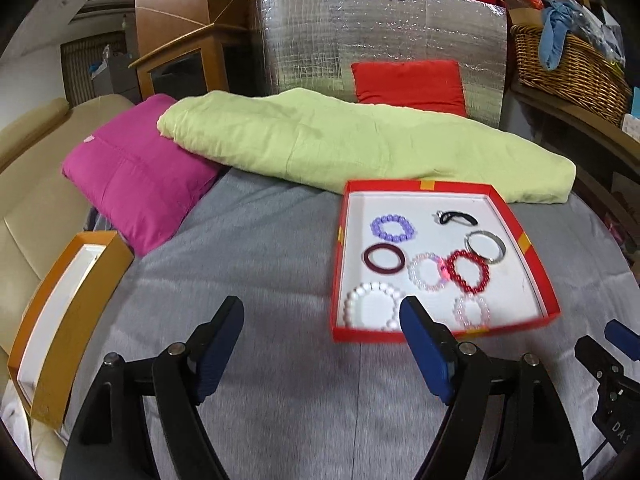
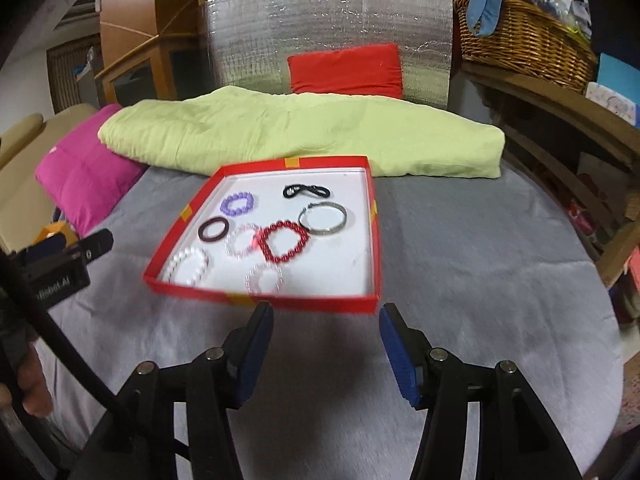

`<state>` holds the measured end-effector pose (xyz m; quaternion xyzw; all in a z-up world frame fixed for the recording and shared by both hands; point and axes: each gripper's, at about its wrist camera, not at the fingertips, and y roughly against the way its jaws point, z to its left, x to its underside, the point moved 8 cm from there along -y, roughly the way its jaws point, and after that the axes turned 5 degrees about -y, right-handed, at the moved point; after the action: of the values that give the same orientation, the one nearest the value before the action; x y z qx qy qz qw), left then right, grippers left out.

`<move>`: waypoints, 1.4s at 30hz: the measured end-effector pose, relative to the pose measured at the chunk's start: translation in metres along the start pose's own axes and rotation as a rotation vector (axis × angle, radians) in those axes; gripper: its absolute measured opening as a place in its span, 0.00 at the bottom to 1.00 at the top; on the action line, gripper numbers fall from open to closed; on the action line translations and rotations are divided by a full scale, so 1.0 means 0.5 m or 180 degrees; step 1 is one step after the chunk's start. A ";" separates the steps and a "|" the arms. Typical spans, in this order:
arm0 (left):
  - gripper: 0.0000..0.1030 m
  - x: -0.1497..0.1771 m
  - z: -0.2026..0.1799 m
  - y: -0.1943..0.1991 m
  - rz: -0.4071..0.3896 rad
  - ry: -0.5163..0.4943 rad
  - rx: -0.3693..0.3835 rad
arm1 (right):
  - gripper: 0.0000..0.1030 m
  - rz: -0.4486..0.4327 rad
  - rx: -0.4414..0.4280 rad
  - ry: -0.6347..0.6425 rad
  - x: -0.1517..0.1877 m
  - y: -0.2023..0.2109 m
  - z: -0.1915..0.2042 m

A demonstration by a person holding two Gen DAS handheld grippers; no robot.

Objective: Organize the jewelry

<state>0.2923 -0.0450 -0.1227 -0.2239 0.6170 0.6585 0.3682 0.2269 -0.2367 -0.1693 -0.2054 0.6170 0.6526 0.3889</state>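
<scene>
Nearest us, the left tool and right tool both hang spread and empty just before the red tray, where the bracelets lie. The red bracelet touches a pearly one; we might drag both.

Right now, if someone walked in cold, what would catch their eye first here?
The red tray on the grey bedspread, with bracelets spread over its white floor, the red beaded bracelet near the middle. Behind it lies a lime-green folded blanket, a magenta pillow at its left end. Both tongs hang open and empty in front of the tray.
</scene>
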 end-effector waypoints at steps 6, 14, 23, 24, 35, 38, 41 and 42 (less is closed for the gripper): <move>0.78 0.026 -0.002 0.015 0.0022 -0.0018 0.0024 | 0.57 0.0031 -0.0051 0.0045 0.030 0.014 0.010; 0.78 0.033 0.001 0.015 0.0014 -0.0083 -0.0022 | 0.57 -0.0026 -0.0034 0.0152 0.028 0.017 0.027; 0.78 0.039 0.006 -0.007 0.0089 -0.0115 -0.0088 | 0.57 -0.0087 -0.0046 0.0183 0.017 0.010 0.043; 0.78 0.039 0.006 -0.007 0.0086 -0.0114 -0.0094 | 0.57 -0.0089 -0.0047 0.0185 0.018 0.010 0.044; 0.78 0.038 0.023 -0.005 0.0061 -0.0065 -0.0086 | 0.57 -0.0147 0.0051 0.0158 0.011 -0.003 0.046; 0.78 0.037 0.025 -0.005 0.0049 -0.0057 -0.0078 | 0.57 -0.0144 0.0071 0.0108 0.009 -0.009 0.046; 0.78 0.036 0.026 -0.004 0.0039 -0.0065 -0.0076 | 0.57 -0.0150 0.0081 0.0093 0.006 -0.012 0.051; 0.78 0.036 0.027 -0.003 0.0036 -0.0065 -0.0079 | 0.57 -0.0160 0.0077 0.0088 0.005 -0.011 0.052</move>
<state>0.2843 -0.0282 -0.1355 -0.2183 0.6063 0.6704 0.3679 0.2352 -0.2113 -0.1709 -0.2251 0.6248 0.6321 0.3991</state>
